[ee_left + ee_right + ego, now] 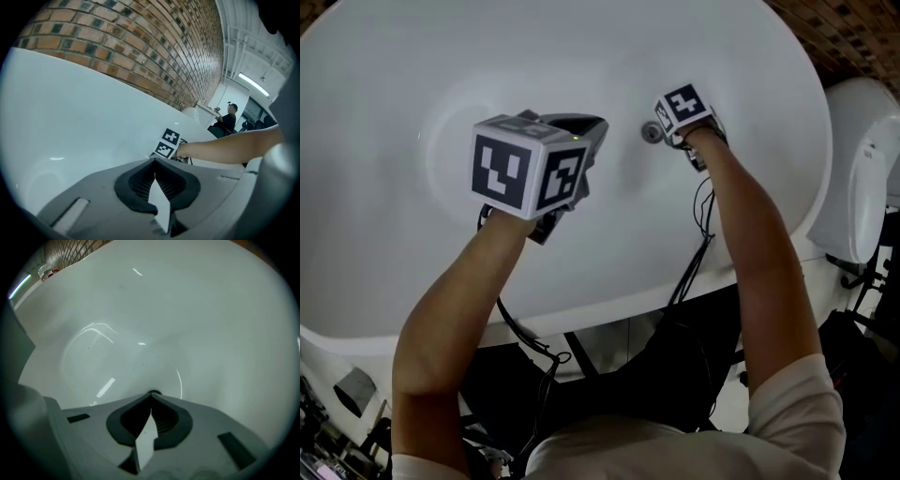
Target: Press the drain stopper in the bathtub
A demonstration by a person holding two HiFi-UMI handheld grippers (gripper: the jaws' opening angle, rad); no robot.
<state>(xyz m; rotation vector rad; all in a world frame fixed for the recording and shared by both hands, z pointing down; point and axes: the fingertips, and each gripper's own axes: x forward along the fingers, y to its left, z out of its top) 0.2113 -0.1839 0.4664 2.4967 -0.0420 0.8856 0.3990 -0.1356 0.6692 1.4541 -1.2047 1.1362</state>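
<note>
Both clenched empty, left gripper point(587, 127) hovers, right gripper point(665, 132) at round, upward-facing drain stopper point(652, 132).

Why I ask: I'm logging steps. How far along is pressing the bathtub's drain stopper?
Done: the right gripper, jaws shut, is down in the bathtub with its tip at the drain stopper. In hand: the press itself; contact can't be confirmed. Remaining: pushing down, then lifting away. The left gripper, also shut, hovers aside.
</note>
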